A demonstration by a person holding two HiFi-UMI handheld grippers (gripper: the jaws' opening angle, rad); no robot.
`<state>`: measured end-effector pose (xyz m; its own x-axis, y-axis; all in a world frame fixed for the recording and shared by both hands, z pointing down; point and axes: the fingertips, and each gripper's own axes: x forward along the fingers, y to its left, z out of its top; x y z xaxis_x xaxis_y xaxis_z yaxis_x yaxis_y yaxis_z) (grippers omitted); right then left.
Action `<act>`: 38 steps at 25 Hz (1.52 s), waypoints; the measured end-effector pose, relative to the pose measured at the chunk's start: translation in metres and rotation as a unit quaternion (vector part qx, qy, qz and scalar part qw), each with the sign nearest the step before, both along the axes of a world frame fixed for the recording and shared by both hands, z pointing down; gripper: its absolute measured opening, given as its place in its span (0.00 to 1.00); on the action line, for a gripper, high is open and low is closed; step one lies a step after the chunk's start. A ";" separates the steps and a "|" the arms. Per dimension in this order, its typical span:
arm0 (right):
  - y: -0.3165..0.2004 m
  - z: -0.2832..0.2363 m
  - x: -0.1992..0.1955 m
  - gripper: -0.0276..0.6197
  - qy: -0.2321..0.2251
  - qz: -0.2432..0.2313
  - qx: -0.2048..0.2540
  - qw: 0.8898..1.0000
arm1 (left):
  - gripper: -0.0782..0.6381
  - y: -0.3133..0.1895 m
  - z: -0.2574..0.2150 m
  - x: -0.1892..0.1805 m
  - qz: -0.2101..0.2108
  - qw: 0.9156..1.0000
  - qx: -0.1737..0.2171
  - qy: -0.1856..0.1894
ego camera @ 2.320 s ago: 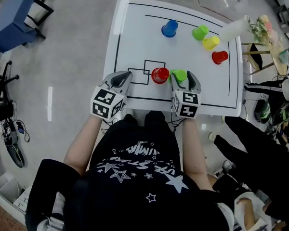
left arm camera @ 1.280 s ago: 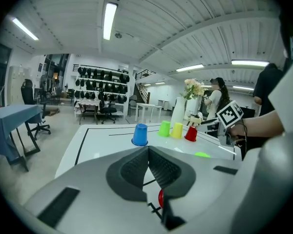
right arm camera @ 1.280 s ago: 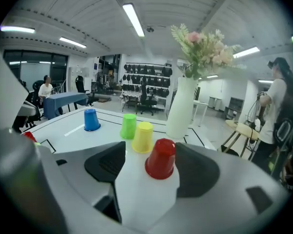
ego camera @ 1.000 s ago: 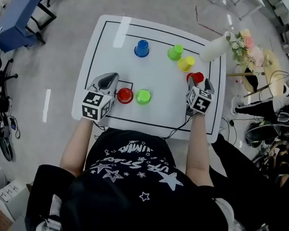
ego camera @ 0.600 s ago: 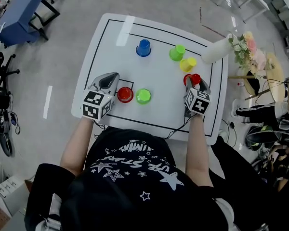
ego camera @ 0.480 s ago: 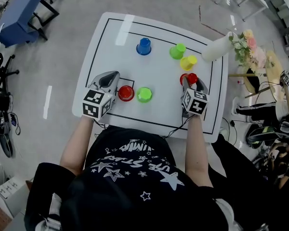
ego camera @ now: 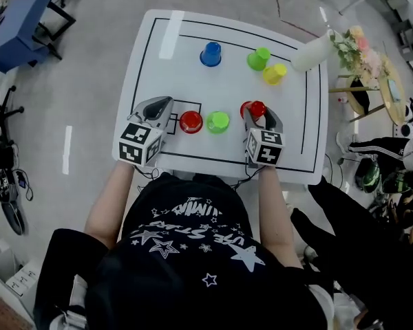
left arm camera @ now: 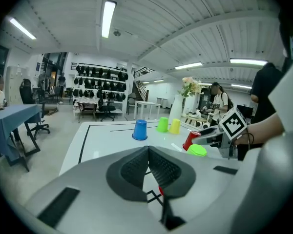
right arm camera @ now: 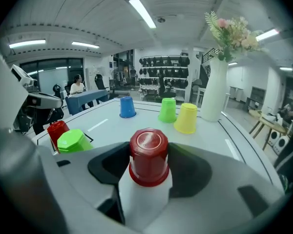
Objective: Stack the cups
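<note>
The white table [ego camera: 143,60] carries a black line [ego camera: 310,108] drawn just inside its edges, and all the cups stand within it, bottoms up. Along the far edge are the blue cup [ego camera: 210,53] about midway and, toward the far right corner, the far green cup [ego camera: 258,58] with the yellow cup [ego camera: 274,73] just beside it. On that corner itself stands a white vase [ego camera: 313,49] holding flowers [ego camera: 358,47], which hang out past the right edge. A broad band of bare surface runs across the middle of the table, from the left edge to the right, between this far row and the near one. Along the near edge, the left gripper [left arm camera: 147,154] sits by the near left corner over small drawn squares [ego camera: 186,108], its jaws pressed together with nothing in them. Just right of it is the second red cup [ego camera: 191,122], with the near green cup [ego camera: 217,122] just beside that. A small gap further right, the right gripper [ego camera: 257,117] is clamped on the red cup [right arm camera: 148,152], one pad on each side of its wall, its closed bottom facing up. Whether this cup rests on the surface or is raised off it cannot be told. A strip of bare surface lies between it and the right edge.
</note>
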<state>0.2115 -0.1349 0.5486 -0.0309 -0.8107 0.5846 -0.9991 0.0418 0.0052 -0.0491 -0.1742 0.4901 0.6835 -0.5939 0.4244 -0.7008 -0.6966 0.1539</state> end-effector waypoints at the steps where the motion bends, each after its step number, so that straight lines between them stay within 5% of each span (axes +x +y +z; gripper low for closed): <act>1: 0.004 0.000 -0.005 0.42 0.000 0.001 -0.002 1.000 | 0.12 0.002 0.001 -0.002 0.006 1.000 -0.001 0.000; 18: 0.050 0.000 -0.059 0.42 0.004 0.036 -0.016 0.999 | 0.12 0.022 0.012 -0.018 0.072 0.997 -0.016 0.003; 24: 0.050 -0.014 -0.060 0.51 -0.001 0.035 0.007 0.999 | 0.12 0.016 0.013 -0.014 0.078 0.997 -0.013 0.005; 38: -0.003 -0.063 0.018 0.49 -0.009 0.040 0.066 0.997 | 0.12 -0.010 0.000 0.009 0.027 1.000 0.002 0.006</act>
